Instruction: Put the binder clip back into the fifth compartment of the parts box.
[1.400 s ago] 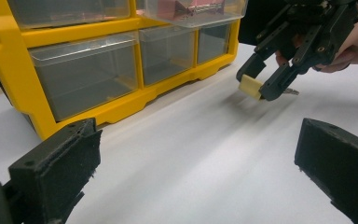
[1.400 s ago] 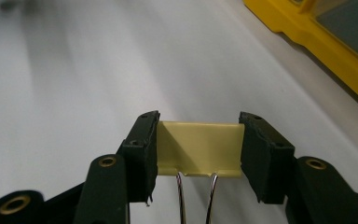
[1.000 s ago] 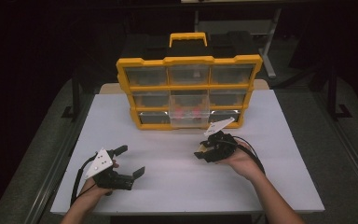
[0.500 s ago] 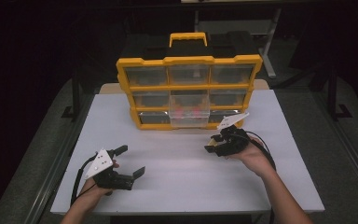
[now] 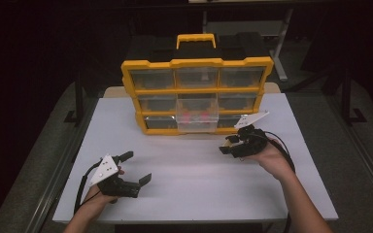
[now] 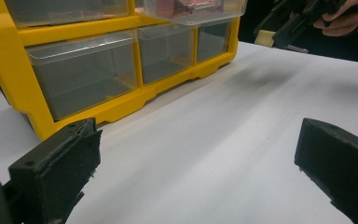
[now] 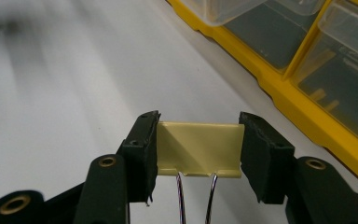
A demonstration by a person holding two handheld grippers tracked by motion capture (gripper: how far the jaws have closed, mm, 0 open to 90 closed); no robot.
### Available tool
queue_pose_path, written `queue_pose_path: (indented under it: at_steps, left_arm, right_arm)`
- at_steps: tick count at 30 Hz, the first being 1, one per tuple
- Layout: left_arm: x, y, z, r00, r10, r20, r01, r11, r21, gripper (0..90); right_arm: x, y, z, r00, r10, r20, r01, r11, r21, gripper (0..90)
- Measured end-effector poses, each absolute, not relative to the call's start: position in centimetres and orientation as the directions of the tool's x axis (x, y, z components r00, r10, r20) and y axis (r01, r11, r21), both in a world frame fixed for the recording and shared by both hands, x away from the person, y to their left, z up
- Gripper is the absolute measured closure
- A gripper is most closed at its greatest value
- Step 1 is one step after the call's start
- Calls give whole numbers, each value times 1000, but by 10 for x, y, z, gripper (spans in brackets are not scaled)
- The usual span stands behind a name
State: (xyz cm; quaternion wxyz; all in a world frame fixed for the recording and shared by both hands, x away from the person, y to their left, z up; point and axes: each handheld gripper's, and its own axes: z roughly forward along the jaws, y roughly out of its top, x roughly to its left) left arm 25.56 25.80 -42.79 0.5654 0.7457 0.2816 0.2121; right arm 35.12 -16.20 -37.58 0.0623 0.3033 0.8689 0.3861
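Pale yellow and clamped from both sides, a binder clip (image 7: 198, 149) sat between the black pads of our right tool (image 7: 198, 144), its two wire handles pointing back toward the hand. We held that tool (image 5: 233, 144) raised over the right part of the white worktop (image 5: 194, 179), just near of the yellow organizer (image 5: 197, 92) with its clear drawers. One middle drawer (image 5: 197, 116) stood pulled out, with something pink inside. Our left tool (image 5: 136, 168) lay low at the near left, jaws spread wide and grasping nothing, well apart from the organizer.
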Motion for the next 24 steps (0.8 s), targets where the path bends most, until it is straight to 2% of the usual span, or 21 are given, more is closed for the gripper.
queue_pose_path:
  at_steps: [24]
  left_arm:
    - [256,257,-428,751,660,-1,176,-199,964,0]
  right_arm:
    - [365,-171,-339,-818,559,137,462,495,736,488]
